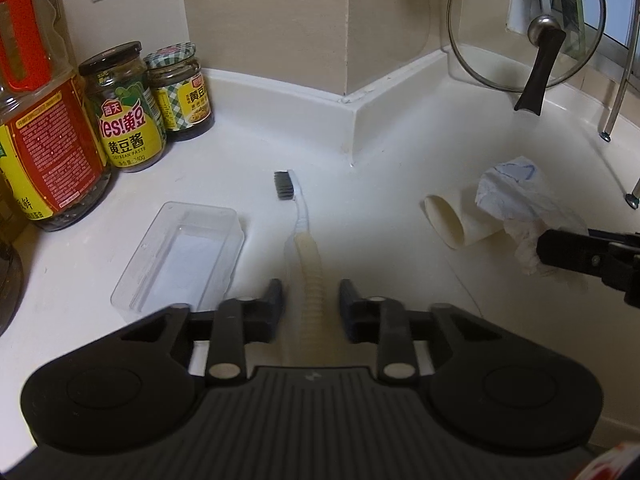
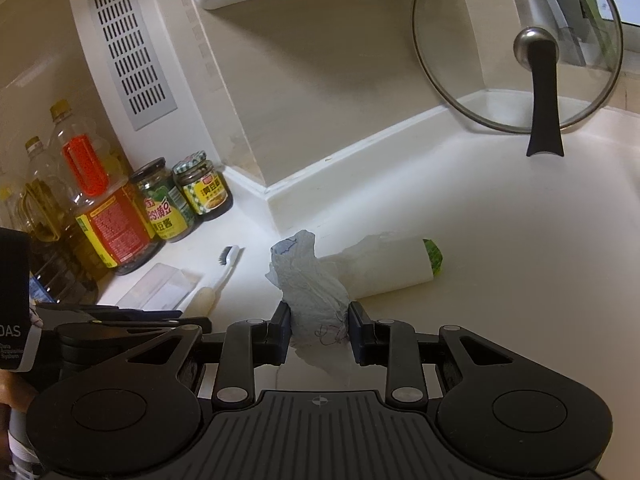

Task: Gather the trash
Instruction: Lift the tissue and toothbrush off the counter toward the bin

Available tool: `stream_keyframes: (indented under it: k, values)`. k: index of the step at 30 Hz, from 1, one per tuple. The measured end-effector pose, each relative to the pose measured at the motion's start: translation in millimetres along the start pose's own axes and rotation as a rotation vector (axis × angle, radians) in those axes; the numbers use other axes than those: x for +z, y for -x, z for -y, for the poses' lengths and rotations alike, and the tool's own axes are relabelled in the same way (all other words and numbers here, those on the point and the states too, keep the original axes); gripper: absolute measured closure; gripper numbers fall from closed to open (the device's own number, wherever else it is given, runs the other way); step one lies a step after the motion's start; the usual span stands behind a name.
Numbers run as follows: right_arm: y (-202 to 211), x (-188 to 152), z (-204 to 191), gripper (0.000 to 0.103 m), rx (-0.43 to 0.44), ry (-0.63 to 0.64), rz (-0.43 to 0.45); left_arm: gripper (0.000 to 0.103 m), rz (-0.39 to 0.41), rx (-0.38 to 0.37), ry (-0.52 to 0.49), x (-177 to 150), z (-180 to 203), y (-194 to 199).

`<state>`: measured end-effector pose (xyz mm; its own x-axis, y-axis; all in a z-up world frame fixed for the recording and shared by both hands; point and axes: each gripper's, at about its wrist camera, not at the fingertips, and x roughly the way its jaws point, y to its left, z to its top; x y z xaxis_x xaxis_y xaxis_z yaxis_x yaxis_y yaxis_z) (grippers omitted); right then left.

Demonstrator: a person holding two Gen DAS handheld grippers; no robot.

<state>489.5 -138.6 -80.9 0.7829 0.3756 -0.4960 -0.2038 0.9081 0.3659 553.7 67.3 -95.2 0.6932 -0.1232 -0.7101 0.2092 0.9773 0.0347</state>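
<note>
The white counter (image 2: 500, 264) is seen to be smooth and glossy, with a raised moulded edge along the beige wall. A round glass pot lid (image 2: 516, 48) with a steel rim has been propped upright against that wall on its dark handle, presumably to keep it out of the working area. At the far left a clear oil bottle (image 2: 100, 216) with a red label and two glass jars of soybean paste (image 1: 128, 112) are stored close against the wall, touching or nearly so.

The trash lies in the middle of the counter. A white paper cup (image 1: 456, 222) has been left on its side, just behind a crumpled tissue (image 2: 316, 288), thin, creased and faintly blue. The tissue is clamped between the pads of the right hand-held gripper (image 2: 319, 328), a grip suited to something so soft and compressible.

A shallow clear plastic tray (image 1: 180, 252), rigid and rectangular, lies flat near the jars. Beside it a toothbrush (image 1: 302, 240) lies bristles sideways, with dark bristles, a white neck and a ribbed, yellowed handle. The left hand-held gripper (image 1: 308, 300) is set astride that handle, its jaws nearly together; a narrow gap is seen on each side, so the handle is judged not yet pinched.
</note>
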Motion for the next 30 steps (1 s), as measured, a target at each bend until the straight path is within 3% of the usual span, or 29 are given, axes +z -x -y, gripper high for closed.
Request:
stream_keyframes:
  k: [18, 30]
  values:
    - [25.5, -4.4, 4.8, 0.073, 0.037, -0.022, 0.009, 0.084, 0.073, -0.006, -0.022, -19.9, 13.4, 54.4]
    - [56.6, -30.0, 9.4, 0.073, 0.052, -0.041, -0.031, 0.083, -0.038, 0.006, 0.022, -77.7, 5.8, 82.5]
